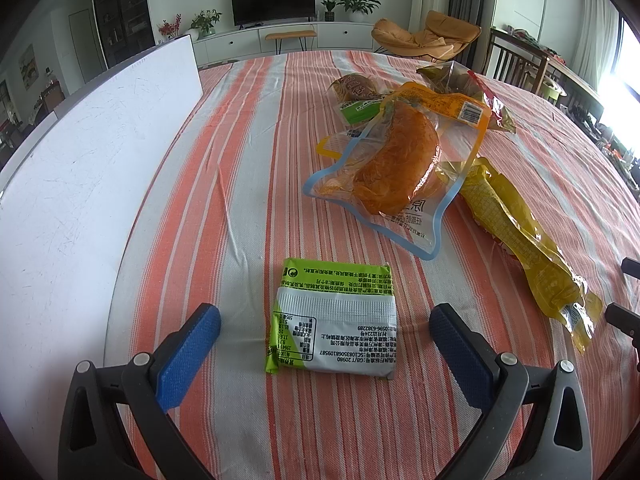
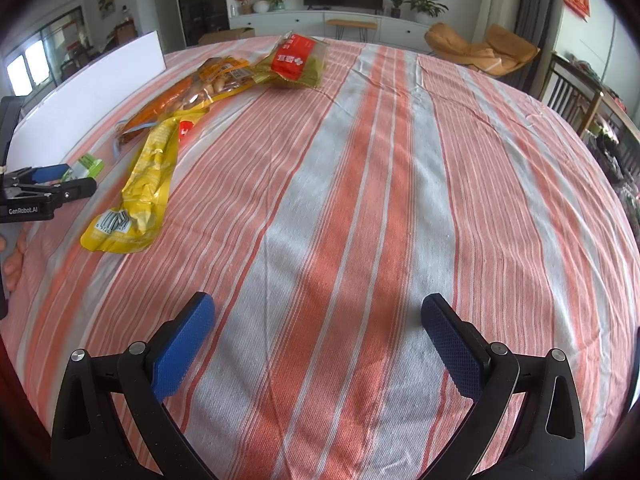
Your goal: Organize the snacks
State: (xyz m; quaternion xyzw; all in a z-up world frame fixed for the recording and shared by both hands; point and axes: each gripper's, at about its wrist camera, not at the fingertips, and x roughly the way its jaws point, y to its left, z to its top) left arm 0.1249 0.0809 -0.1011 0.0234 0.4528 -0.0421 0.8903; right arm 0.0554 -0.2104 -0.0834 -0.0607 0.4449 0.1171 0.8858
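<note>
A green and silver snack packet [image 1: 334, 320] lies flat on the striped cloth, between the spread fingers of my left gripper [image 1: 325, 322], which is open and not pressing on it. Beyond it lie a clear bag with an orange bread [image 1: 394, 164], a long yellow packet [image 1: 520, 240] to its right, a brown bun pack [image 1: 354, 90] and a red-topped clear bag [image 1: 480, 92]. My right gripper [image 2: 318, 316] stands open over bare cloth, holding nothing. In the right wrist view the yellow packet [image 2: 144, 184] and the red-labelled bag [image 2: 294, 62] lie at the far left, near the left gripper [image 2: 48, 184].
A white board [image 1: 88, 168] lies along the left side of the table. The striped tablecloth [image 2: 380, 200] covers the whole top. Behind the table are a TV cabinet [image 1: 288, 36], an orange lounge chair [image 1: 428, 36] and a wooden chair [image 1: 516, 60].
</note>
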